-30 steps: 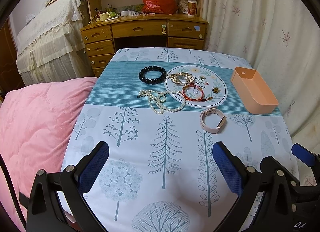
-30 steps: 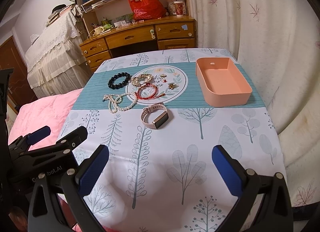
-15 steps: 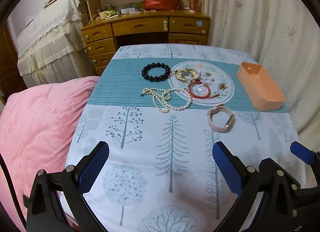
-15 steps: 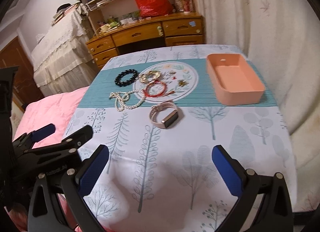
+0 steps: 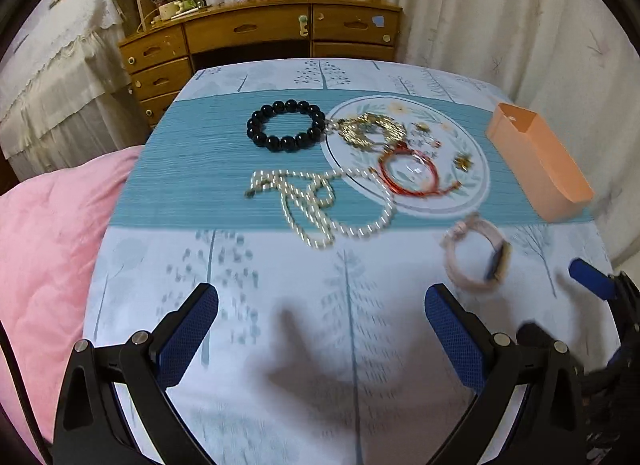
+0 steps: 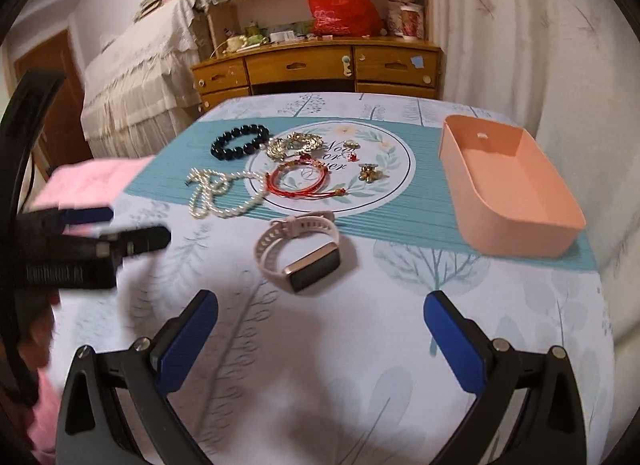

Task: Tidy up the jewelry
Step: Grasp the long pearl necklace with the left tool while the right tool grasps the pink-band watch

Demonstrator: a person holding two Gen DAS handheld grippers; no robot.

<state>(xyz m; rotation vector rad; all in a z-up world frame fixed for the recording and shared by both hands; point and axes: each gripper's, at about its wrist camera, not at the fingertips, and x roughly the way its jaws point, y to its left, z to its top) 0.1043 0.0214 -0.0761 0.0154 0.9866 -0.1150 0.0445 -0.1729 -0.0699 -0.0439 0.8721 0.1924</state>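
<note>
Blue-padded right tool (image 6: 321,315) wide-spread (empty)

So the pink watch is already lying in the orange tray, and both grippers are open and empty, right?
Not quite. The right wrist view shows the pink watch lying on the tablecloth, left of the orange tray, which holds nothing. The rest stands: the left gripper and right gripper are both open and empty.
</note>
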